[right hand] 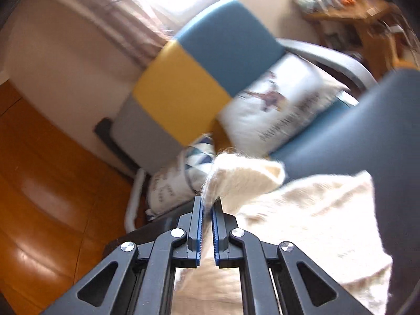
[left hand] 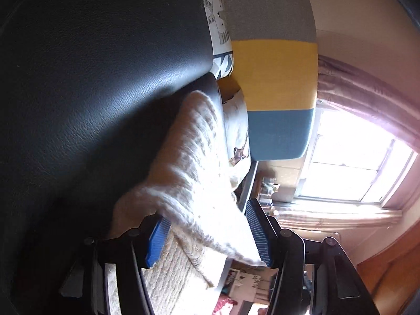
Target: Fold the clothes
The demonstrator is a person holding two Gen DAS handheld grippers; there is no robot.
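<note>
The right gripper (right hand: 207, 204) is pinching an edge of the cream knit sweater (right hand: 302, 210), lifting it to carry a fold, while the left gripper (left hand: 210, 236) is standing released around another part; the rest is lying on the dark seat (left hand: 92, 92) beside the striped chair (right hand: 183, 89).

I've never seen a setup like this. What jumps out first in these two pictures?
The cream knit sweater fills the lower middle of both views: the right gripper is shut on a fold of it, while the left gripper stands open with knit lying between its blue pads. Behind it rises a chair banded grey, yellow and blue, with printed cushions on its seat and a bright window beyond.
</note>
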